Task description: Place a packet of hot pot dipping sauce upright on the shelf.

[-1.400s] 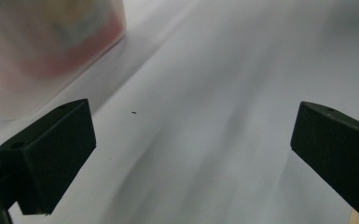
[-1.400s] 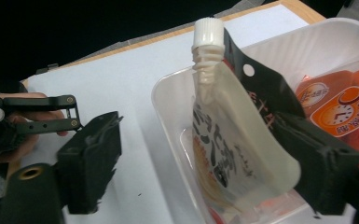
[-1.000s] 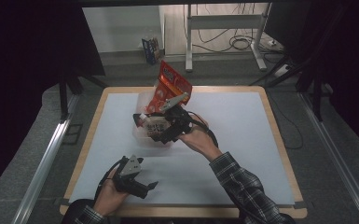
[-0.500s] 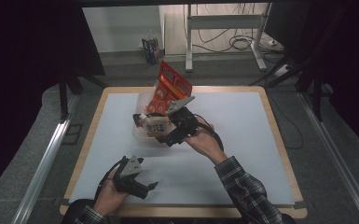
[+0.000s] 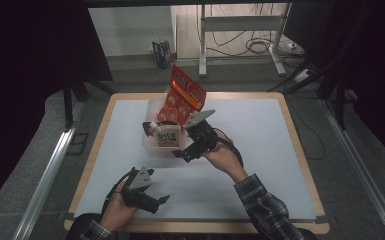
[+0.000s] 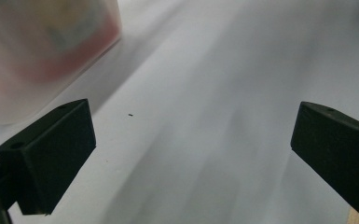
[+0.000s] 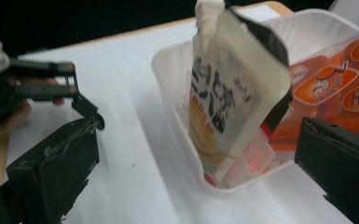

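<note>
A translucent white bin (image 5: 150,142) stands on the table, left of centre. A white spouted pouch (image 5: 167,135) leans inside its near wall, and a red-orange snack bag (image 5: 182,97) stands up behind it. My right gripper (image 5: 182,145) is open just right of the bin, with nothing between its jaws. In the right gripper view the pouch (image 7: 224,102) sits in the bin (image 7: 168,65), framed by the gripper (image 7: 198,186), beside the orange bag (image 7: 335,84). My left gripper (image 5: 159,204) rests open near the front edge. The left gripper view has its gripper (image 6: 191,154) over bare table, the bin (image 6: 42,46) blurred.
The white table top (image 5: 260,135) has a wooden border (image 5: 300,150). A black frame and metal rails run along both sides. My left gripper (image 7: 42,84) also appears far off in the right gripper view, held in a hand.
My right gripper has drawn back a little from the bin, towards the right and the near side. The pouch stays leaning in the bin. The left gripper has not moved.
</note>
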The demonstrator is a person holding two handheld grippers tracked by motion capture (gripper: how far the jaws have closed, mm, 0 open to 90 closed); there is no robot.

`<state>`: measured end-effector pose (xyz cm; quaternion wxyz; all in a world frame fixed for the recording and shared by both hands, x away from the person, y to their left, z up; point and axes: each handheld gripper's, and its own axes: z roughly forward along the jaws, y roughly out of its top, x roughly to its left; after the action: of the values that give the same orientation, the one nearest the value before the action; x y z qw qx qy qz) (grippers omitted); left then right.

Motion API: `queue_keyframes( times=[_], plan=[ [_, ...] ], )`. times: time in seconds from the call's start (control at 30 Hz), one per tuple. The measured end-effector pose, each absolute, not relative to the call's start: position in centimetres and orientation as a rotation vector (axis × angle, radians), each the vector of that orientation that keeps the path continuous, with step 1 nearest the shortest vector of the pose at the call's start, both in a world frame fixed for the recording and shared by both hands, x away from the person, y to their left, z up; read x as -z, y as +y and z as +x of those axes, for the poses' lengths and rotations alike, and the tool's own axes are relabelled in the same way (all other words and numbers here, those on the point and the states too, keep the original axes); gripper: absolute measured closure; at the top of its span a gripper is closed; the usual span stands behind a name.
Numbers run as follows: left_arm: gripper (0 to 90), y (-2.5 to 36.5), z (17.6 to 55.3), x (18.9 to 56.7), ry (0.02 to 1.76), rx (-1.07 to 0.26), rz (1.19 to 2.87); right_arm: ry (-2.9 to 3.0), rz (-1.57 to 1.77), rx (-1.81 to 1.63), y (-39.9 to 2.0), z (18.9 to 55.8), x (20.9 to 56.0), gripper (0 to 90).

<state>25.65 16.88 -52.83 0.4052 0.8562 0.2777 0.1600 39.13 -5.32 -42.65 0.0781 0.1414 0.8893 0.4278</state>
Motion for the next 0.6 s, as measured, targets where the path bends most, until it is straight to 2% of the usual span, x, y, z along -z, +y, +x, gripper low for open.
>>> queue_keyframes(
  times=[0.6],
  plan=[
    [0.0, 16.7, 25.4, 52.7, 0.668, -0.411, 2.166, 2.665, 0.461, -1.206, -6.6, 38.0, 44.2, 0.0]
  ],
)
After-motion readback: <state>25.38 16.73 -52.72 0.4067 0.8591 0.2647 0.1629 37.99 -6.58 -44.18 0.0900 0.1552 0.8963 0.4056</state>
